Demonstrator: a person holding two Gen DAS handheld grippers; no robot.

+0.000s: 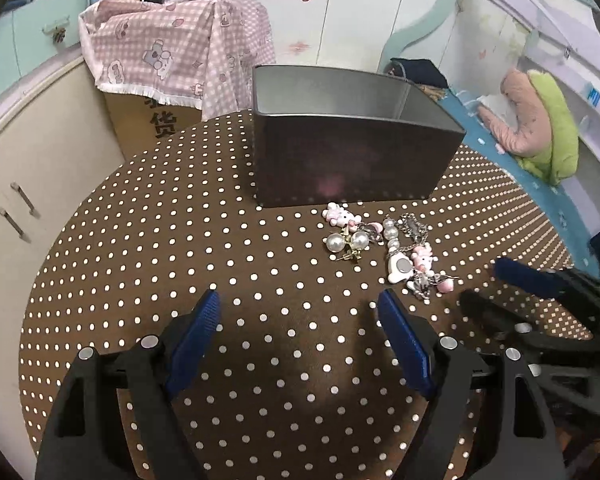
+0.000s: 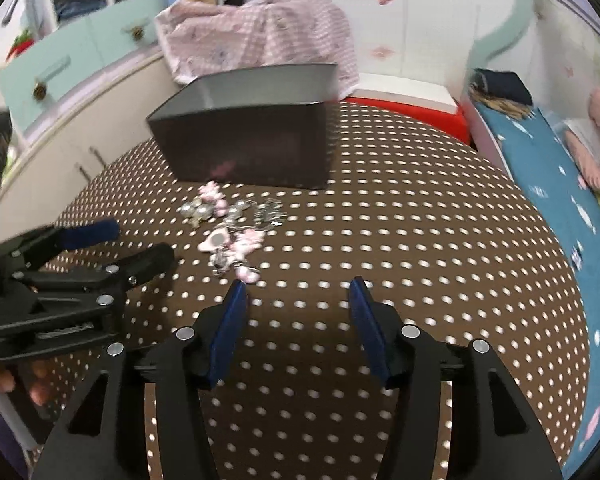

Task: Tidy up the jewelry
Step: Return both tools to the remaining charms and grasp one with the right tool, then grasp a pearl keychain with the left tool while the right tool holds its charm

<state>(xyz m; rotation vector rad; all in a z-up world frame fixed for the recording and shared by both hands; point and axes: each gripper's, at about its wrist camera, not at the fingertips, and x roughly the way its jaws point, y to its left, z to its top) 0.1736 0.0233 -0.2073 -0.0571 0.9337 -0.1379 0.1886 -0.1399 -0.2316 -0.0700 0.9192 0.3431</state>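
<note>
- Tin box [image 1: 340, 136]: open-topped, on my dotted table [image 1: 180, 240].
- Jewelry pile [image 1: 384, 248]: just in front of box.
- L gripper [image 1: 300, 312], R gripper [image 2: 298, 294]: both spread wide, holding nothing, nearer me than box.

the round tabletop [image 1: 180, 240] wore a brown cloth with white dots. on it stood an open dark metal box [image 1: 340, 160], and just in front of the box lay a loose cluster of pearl and pink charm jewelry [image 1: 384, 248].
</note>
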